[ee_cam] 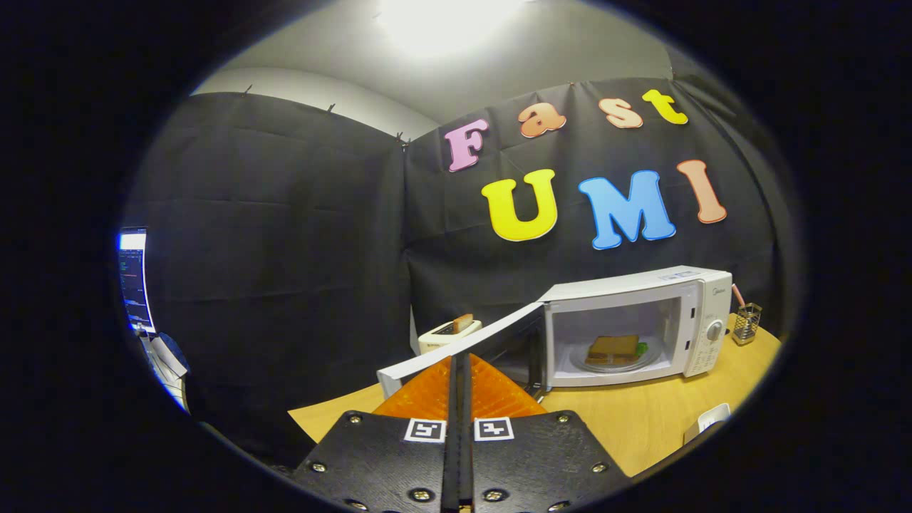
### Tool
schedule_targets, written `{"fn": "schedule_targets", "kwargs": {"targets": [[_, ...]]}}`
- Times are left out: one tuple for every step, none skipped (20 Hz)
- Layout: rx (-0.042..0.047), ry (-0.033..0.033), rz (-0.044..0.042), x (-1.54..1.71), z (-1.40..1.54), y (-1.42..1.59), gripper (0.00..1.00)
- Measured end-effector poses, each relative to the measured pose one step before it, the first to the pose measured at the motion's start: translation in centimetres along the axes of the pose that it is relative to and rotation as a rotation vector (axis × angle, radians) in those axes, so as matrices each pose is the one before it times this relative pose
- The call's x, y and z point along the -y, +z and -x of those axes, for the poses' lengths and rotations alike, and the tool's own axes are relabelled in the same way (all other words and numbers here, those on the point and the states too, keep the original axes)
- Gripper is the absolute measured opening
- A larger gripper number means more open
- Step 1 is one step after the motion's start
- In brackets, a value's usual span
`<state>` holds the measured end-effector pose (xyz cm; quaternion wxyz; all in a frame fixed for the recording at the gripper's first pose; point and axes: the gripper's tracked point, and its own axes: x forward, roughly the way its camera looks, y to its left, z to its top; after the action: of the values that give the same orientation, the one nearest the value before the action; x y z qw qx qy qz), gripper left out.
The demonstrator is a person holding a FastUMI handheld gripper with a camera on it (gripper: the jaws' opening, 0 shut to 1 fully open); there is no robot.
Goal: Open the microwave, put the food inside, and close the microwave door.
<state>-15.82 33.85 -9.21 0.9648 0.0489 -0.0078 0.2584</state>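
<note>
Fingers (459, 363): pressed together, empty, tips at the door's edge.
Door (463, 345): swung open.
Food (613, 348): inside microwave (702, 313), on its plate (614, 362).
Worktop (641, 413): carries microwave.

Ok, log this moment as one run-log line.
stage: close door | fingers: shut, empty, at open microwave door edge | food: on plate inside microwave | toaster: behind door
</note>
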Motion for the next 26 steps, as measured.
{"fn": "schedule_targets", "kwargs": {"targets": [[-0.00236, 0.02385, -0.00778, -1.114, -0.156, -0.057, 0.00], [-0.00302, 0.01910, -0.00429, -0.940, -0.181, 0.081, 0.00], [-0.00298, 0.02176, -0.00778, -1.043, -0.153, 0.072, 0.00], [-0.00573, 0.02654, -0.01060, -1.119, -0.280, -0.021, 0.00], [-0.00565, 0.02314, -0.00319, -1.191, -0.338, -0.202, 0.00], [-0.00039, 0.02285, -0.00967, -1.068, -0.377, -0.232, 0.00], [0.00570, 0.00906, -0.01093, -0.741, -0.340, -0.412, 0.00], [0.00022, 0.00227, -0.00593, -0.557, -0.367, -0.537, 0.00], [0.00267, -0.00828, -0.00630, -0.294, -0.643, -0.364, 0.00], [-0.00612, -0.00932, -0.00651, -0.036, -0.547, -0.389, 0.00], [-0.00798, -0.01258, -0.00755, 0.061, -0.606, -0.504, 0.00], [-0.00488, -0.01567, -0.00926, 0.263, -0.474, -0.232, 0.01], [-0.00094, -0.01459, -0.00905, 0.048, -0.280, -0.143, 0.00], [0.00788, -0.02698, -0.00848, 0.544, -0.108, -0.186, 0.01], [0.00970, -0.02840, 0.00044, 0.651, -0.114, -0.186, 0.00], [0.00701, -0.02869, 0.00677, 0.550, -0.193, -0.032, 0.00], [0.00125, 0.00330, -0.00902, -0.288, -0.257, -0.341, 0.00], [0.00074, -0.00808, -0.00866, 0.168, 0.220, -0.139, 0.00], [0.00934, -0.01121, 0.00595, 0.202, 0.282, -0.052, 0.00], [0.01072, -0.01324, 0.01297, 0.365, 0.255, 0.205, 0.00], [0.00881, -0.01244, 0.00645, 0.379, 0.252, 0.021, 0.00], [0.00928, -0.00678, -0.00027, 0.358, 0.183, 0.013, 0.00], [0.00352, -0.00495, -0.00139, 0.377, 0.319, -0.026, 0.01], [0.00434, -0.00373, -0.00255, 0.363, 0.222, 0.183, 0.00], [0.00352, -0.00723, -0.00417, 0.378, 0.315, 0.098, 0.00], [0.00770, -0.00806, -0.00586, 0.519, 0.280, 0.241, 0.01]]}}
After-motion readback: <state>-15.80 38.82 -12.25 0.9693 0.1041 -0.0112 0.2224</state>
